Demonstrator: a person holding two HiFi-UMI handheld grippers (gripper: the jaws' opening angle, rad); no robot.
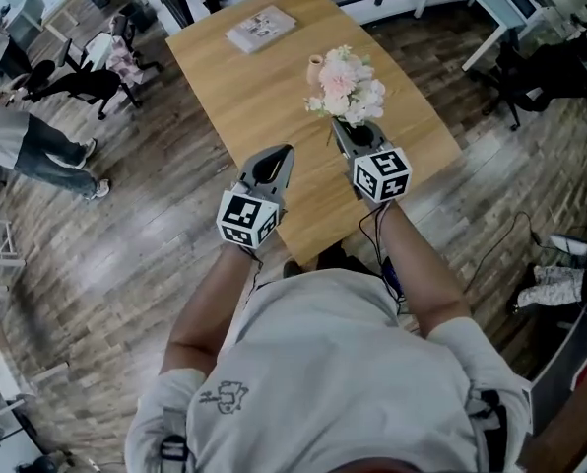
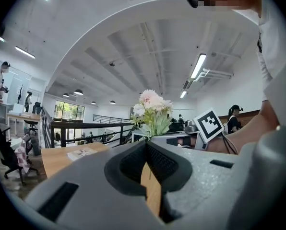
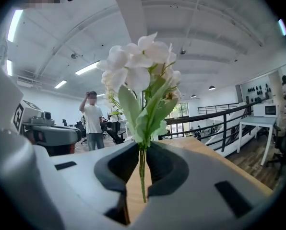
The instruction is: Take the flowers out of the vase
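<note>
A bunch of pink and white flowers [image 1: 343, 89] with green leaves hangs over the wooden table [image 1: 264, 97]. My right gripper [image 1: 345, 126] is shut on their thin green stems [image 3: 142, 169], which run between the jaws in the right gripper view, blossoms [image 3: 140, 61] above. Just behind the bunch stands a small peach vase [image 1: 315, 66]. My left gripper [image 1: 284, 152] hovers to the left over the table's near part, jaws closed with nothing between them. In the left gripper view the flowers [image 2: 152, 111] and the right gripper's marker cube [image 2: 209, 124] show ahead.
A flat booklet [image 1: 261, 28] lies at the table's far end. Office chairs [image 1: 87, 79] and a person's legs [image 1: 47, 156] are on the wooden floor at the left. More desks and chairs [image 1: 530, 47] stand at the right. A person [image 3: 92, 123] stands in the distance.
</note>
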